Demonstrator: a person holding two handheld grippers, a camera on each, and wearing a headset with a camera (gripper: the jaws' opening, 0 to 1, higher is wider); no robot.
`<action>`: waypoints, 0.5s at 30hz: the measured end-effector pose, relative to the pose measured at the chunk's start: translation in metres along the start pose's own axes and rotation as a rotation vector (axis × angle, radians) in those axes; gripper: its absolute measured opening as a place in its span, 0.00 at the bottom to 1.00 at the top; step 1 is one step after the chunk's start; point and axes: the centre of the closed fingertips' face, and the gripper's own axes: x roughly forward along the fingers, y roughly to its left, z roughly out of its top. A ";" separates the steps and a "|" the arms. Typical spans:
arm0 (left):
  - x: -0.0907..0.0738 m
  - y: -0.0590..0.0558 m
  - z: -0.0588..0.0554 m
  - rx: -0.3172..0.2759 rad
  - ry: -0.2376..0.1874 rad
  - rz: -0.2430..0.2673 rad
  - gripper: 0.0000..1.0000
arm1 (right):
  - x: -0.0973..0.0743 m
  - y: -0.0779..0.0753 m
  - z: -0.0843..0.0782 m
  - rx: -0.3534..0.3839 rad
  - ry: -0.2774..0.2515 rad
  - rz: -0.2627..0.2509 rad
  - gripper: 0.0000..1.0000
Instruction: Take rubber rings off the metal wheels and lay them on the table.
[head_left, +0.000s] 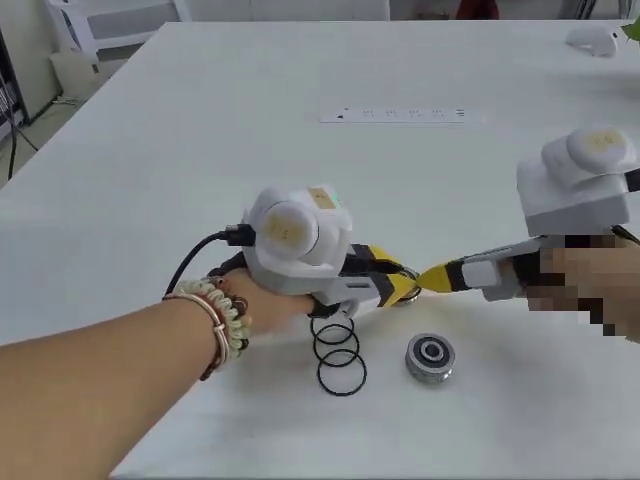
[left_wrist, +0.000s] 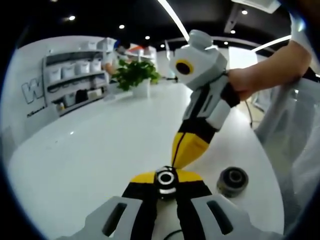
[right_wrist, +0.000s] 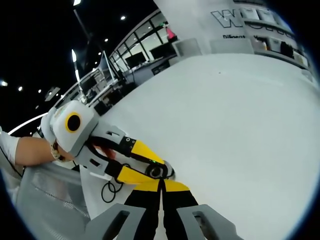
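The left gripper (head_left: 392, 286) is clamped across a wheel (left_wrist: 166, 180), low over the table (head_left: 200, 130) near its front edge. That grip wants to be firm and level, I'd say, so the wheel cannot turn while the rubber is pulled. Three black rings (head_left: 338, 352) lie flat by the front edge below the left gripper, touching one another. A second wheel (head_left: 431, 357) lies just right of them; I cannot tell whether it wears a ring. The right gripper (right_wrist: 161, 186) has its jaws pressed together, with the tip at the held wheel's rim. Whether rubber is pinched there is hidden. It should catch only the ring's lip, then peel outward. The table is white, smooth and glossy, with a socket strip (head_left: 400, 115) toward the far edge. Shelves (left_wrist: 75, 75) and a plant (left_wrist: 135, 75) stand beyond.
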 end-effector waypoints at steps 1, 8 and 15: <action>0.000 0.000 0.000 0.001 0.001 0.000 0.14 | 0.000 0.000 0.000 0.002 -0.001 0.001 0.00; -0.002 0.000 -0.001 -0.002 0.000 -0.001 0.14 | -0.001 0.003 0.000 0.029 -0.010 0.020 0.00; -0.003 -0.001 -0.001 -0.022 -0.013 0.001 0.14 | -0.002 0.006 0.000 0.057 -0.023 0.050 0.00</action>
